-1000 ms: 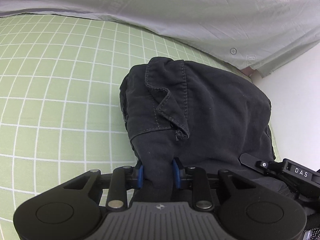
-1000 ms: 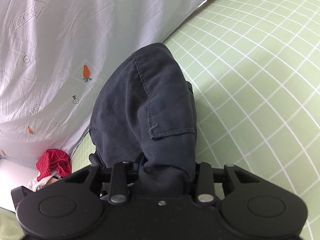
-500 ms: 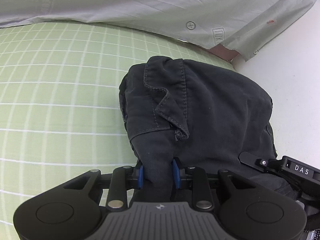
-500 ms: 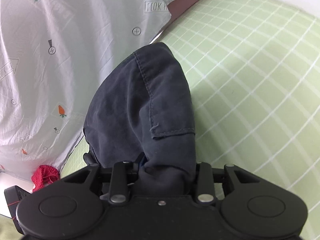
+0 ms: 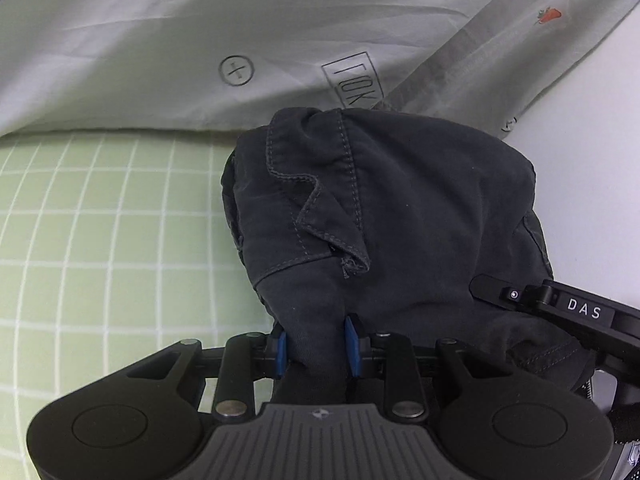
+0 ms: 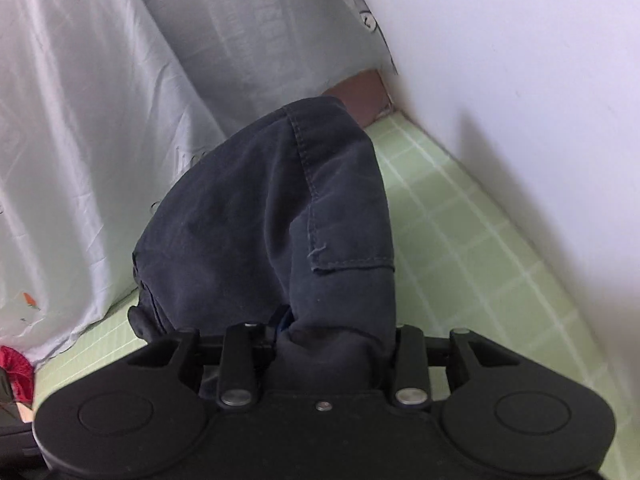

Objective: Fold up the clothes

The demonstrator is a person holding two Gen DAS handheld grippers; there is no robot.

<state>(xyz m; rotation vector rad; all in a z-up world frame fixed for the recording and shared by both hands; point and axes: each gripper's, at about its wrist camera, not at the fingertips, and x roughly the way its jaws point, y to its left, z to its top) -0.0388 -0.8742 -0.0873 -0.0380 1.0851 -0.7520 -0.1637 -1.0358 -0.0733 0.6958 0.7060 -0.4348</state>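
A dark navy garment (image 5: 400, 216) with stitched seams and a pocket flap hangs bunched in front of both cameras. My left gripper (image 5: 316, 344) is shut on a fold of it between its blue pads (image 5: 281, 347). My right gripper (image 6: 332, 340) is shut on another part of the same garment (image 6: 272, 216); its fingertips are buried in the cloth. The garment is held up above the green checked sheet (image 5: 100, 248). The other gripper's black body (image 5: 576, 312) shows at the right of the left wrist view.
A pale grey printed sheet (image 5: 200, 40) hangs behind, also in the right wrist view (image 6: 80, 140). A white wall (image 6: 520, 100) stands close on the right. A brown headboard patch (image 6: 360, 92) shows at the corner. A red cloth (image 6: 16, 372) lies at the lower left.
Both grippers have carried the garment toward the printed sheet and the wall corner, which now loom much closer. Both grips on the cloth are unchanged.
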